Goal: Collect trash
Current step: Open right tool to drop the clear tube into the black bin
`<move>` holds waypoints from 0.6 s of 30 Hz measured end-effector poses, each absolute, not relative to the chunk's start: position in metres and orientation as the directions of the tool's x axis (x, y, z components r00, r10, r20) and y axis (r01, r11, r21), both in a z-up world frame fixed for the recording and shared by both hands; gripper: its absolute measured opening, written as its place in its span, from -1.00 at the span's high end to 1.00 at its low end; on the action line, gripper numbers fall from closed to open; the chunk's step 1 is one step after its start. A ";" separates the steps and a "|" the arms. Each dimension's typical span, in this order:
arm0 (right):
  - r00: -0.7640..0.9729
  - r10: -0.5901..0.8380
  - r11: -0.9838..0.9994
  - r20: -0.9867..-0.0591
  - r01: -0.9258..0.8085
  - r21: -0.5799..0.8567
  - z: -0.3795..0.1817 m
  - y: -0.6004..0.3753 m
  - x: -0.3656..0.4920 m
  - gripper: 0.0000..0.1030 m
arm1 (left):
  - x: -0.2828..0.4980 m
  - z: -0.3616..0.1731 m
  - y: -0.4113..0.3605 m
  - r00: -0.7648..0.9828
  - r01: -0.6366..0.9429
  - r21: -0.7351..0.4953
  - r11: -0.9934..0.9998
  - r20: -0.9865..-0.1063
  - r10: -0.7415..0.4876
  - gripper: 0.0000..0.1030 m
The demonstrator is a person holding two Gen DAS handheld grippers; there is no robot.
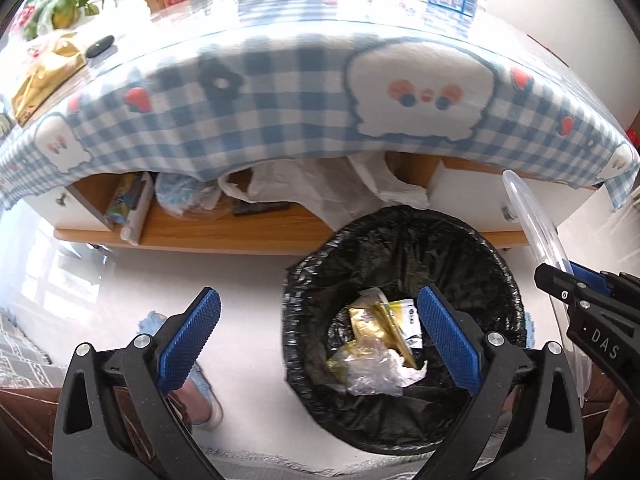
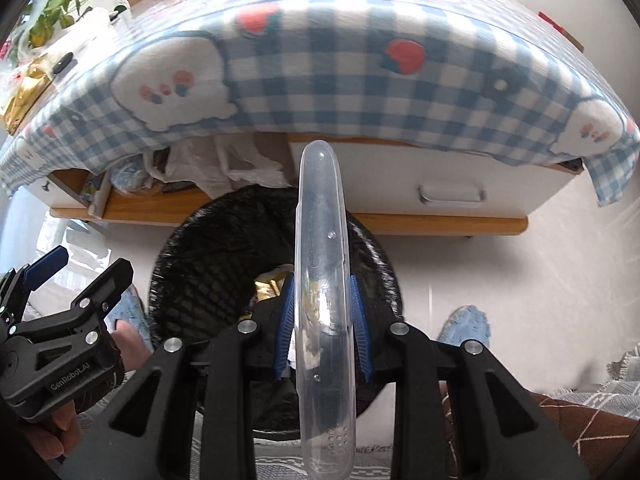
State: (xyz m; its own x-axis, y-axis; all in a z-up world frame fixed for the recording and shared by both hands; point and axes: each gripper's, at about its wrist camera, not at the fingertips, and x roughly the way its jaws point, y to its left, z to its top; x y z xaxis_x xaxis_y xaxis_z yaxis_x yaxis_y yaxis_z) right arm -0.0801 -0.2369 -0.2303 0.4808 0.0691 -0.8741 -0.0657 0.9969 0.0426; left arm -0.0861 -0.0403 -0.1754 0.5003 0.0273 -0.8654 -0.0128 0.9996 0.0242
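A bin lined with a black bag stands on the floor in front of the table; it also shows in the right wrist view. Gold and clear wrappers lie inside it. My left gripper is open and empty, above the bin's left rim. My right gripper is shut on a clear plastic container, held on edge above the bin. The container and right gripper also show at the right of the left wrist view.
A table with a blue checked cloth stands behind the bin, with a gold wrapper, plants and boxes on top. Its lower wooden shelf holds plastic bags. A white drawer is at the right. Slippered feet rest beside the bin.
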 end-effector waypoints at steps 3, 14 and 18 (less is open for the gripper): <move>0.484 0.087 0.996 -0.871 -0.073 0.059 -0.228 -0.228 -0.079 0.50 | -0.088 -0.172 -0.030 0.503 -0.018 0.037 0.999 -0.864 0.041 -0.89; 0.492 0.107 0.992 -0.864 -0.111 0.059 -0.227 -0.203 -0.076 0.30 | -0.091 -0.169 -0.003 0.498 -0.066 0.022 0.998 -0.866 0.052 -0.89; 0.507 0.101 0.993 -0.856 -0.106 0.054 -0.223 -0.207 -0.079 -0.02 | -0.090 -0.167 -0.004 0.506 -0.069 0.021 0.997 -0.861 0.053 -0.89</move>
